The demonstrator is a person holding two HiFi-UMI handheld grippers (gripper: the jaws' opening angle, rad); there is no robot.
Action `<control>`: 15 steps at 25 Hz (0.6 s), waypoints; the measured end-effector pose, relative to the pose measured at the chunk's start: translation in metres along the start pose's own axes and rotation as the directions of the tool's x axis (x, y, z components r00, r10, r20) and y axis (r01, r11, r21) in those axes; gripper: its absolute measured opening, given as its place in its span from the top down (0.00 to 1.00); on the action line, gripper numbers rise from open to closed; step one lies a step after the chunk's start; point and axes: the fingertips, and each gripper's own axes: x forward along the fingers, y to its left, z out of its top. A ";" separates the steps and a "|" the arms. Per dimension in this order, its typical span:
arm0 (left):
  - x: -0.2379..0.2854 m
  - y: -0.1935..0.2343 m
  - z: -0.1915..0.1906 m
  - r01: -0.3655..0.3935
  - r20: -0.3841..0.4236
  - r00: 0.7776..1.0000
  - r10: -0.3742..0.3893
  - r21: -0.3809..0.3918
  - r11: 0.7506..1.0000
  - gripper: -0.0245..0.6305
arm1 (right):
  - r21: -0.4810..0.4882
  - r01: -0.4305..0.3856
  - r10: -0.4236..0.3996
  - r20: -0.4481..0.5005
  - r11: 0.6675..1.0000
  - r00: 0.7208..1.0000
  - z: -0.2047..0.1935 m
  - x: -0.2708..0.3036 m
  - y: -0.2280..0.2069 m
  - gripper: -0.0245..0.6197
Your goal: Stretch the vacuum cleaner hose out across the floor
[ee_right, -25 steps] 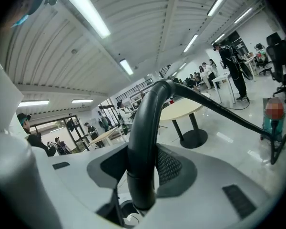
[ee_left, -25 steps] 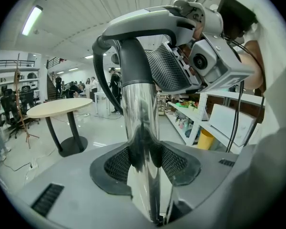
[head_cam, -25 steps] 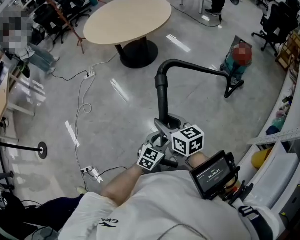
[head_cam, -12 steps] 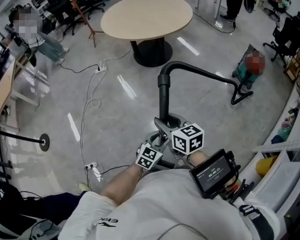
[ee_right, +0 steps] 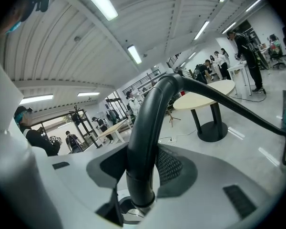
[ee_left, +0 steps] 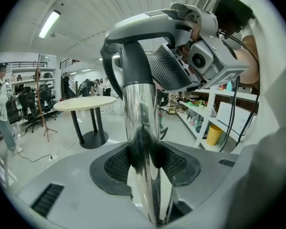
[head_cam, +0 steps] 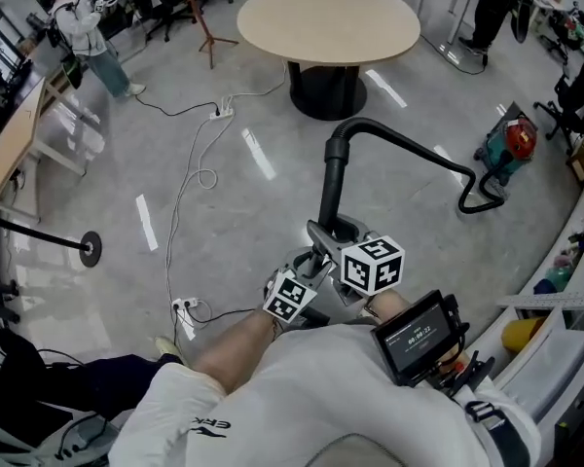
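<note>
The black vacuum hose [head_cam: 401, 150] runs from the red and teal vacuum cleaner [head_cam: 510, 145] on the floor at the right, arches up and drops into the wand in front of me. My left gripper [head_cam: 310, 267] is shut on the chrome wand tube [ee_left: 140, 142] below the grey handle [ee_left: 148, 25]. My right gripper [head_cam: 346, 243] is shut on the hose's black cuff [ee_right: 147, 142], which fills the space between its pads [ee_right: 174, 168]. Its jaws have just eased a little wider, with the cuff still between them.
A round beige table [head_cam: 328, 17] stands beyond the hose. White cables [head_cam: 197, 178] and a power strip [head_cam: 183, 307] lie on the floor at the left, near a black stand base [head_cam: 91, 249]. Shelves with supplies [head_cam: 555, 329] line the right side. A person [head_cam: 78, 22] stands far left.
Both grippers have carried the wand away from the vacuum cleaner. The floor, table and cables have slid across the head view, and the hose run to the cleaner looks longer.
</note>
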 end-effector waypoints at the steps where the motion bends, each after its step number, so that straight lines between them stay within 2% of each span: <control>1: -0.006 0.005 -0.004 -0.008 -0.002 1.000 0.008 -0.004 1.000 0.72 | -0.001 -0.008 0.008 -0.007 1.000 1.000 -0.002 0.006 0.006 0.71; 9: -0.056 0.053 -0.044 -0.124 -0.007 0.992 0.124 -0.059 0.991 0.72 | -0.047 -0.122 0.118 -0.077 0.991 0.990 -0.022 0.067 0.064 0.71; 12: -0.071 0.068 -0.058 -0.185 -0.017 0.983 0.184 -0.092 0.978 0.72 | -0.069 -0.182 0.174 -0.111 0.981 0.979 -0.028 0.085 0.086 0.71; 15: -0.089 0.084 -0.061 -0.265 -0.024 0.964 0.264 -0.130 0.955 0.72 | -0.088 -0.261 0.245 -0.157 0.961 0.957 -0.031 0.103 0.108 0.71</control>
